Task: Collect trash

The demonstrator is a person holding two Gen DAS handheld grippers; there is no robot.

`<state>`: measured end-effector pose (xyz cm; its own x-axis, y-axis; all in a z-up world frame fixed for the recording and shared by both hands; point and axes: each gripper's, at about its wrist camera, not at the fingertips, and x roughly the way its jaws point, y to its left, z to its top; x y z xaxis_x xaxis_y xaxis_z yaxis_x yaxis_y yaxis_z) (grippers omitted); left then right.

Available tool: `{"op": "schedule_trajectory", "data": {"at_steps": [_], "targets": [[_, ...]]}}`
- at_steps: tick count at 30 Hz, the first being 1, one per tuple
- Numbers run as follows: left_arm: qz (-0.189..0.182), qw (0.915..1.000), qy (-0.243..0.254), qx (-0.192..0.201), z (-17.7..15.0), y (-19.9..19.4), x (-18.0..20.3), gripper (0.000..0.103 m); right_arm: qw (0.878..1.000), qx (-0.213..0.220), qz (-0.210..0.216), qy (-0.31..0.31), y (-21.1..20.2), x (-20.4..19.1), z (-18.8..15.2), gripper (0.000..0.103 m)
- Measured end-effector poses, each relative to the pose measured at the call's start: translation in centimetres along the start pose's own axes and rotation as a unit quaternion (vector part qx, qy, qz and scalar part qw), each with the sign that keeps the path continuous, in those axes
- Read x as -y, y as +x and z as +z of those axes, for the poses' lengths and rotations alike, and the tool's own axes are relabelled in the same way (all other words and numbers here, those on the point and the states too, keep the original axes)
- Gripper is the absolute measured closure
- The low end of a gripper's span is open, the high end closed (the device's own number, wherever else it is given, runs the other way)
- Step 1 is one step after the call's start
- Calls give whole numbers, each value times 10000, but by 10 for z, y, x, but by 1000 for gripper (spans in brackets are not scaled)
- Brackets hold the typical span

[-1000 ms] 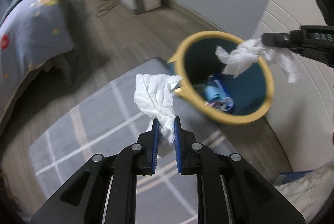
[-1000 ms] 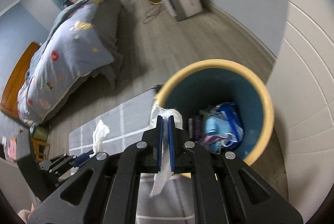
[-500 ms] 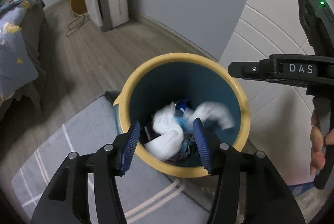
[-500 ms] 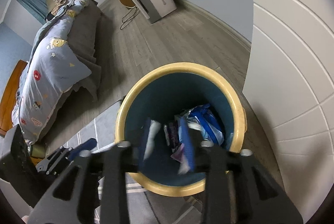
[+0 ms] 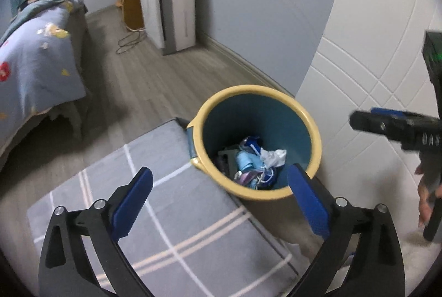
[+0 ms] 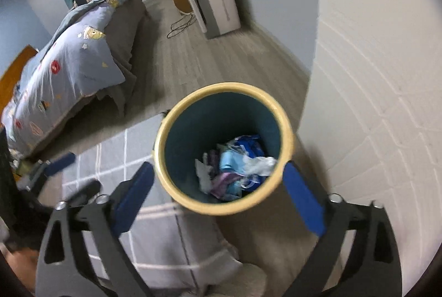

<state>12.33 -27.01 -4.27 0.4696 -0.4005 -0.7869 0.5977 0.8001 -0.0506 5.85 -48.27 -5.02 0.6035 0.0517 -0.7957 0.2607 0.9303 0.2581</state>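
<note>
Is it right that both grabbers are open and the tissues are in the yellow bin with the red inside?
Almost. The left gripper and right gripper have just been opening and hold nothing, and the tissues lie in the yellow-rimmed bin. But its inside is teal blue, not red, as both wrist views show.

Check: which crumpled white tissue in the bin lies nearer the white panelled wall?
The tissue on the wall side, beside the light-blue wrapper; the other tissue lies toward the rug.

Bin [image 5: 313, 128] mouth open ahead of the wide jaws, trash [image 6: 234, 167] low inside. White wall [image 5: 359, 48] close right; rug [image 5: 165, 214] bare below left.
</note>
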Motion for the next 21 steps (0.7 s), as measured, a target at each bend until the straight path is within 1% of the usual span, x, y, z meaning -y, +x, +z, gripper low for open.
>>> {"op": "schedule_trajectory", "data": {"at_steps": [4, 7, 8, 10, 12, 14, 16, 21], "targets": [[145, 9996, 183, 135, -10, -30, 10, 5, 9999, 103, -44, -6, -23, -1, -19, 6], [401, 9978, 465, 251, -19, -48, 21, 5, 9998, 142, -102, -68, -34, -2, -30, 6], [417, 9976, 472, 282, -21, -53, 21, 5, 9998, 143, -140, -96, -37, -2, -34, 6], [335, 9981, 367, 361, -25, -62, 22, 5, 9997, 190, -155, -60, -44, -1, -37, 6], [348, 9982, 296, 396, -27, -65, 22, 5, 9991, 386, -161, -14, -53, -1, -39, 6], [453, 9977, 316, 384, -28, -64, 22, 5, 9988, 453, -184, -23, -55, -3, -39, 6], [542, 9974, 322, 352, -31, -62, 20, 5, 9988, 407, -249, -107, -53, -7, -39, 6], [455, 9985, 194, 234, -35, -60, 11, 5, 9976, 352, -406, -443, -49, -19, -40, 6]]}}
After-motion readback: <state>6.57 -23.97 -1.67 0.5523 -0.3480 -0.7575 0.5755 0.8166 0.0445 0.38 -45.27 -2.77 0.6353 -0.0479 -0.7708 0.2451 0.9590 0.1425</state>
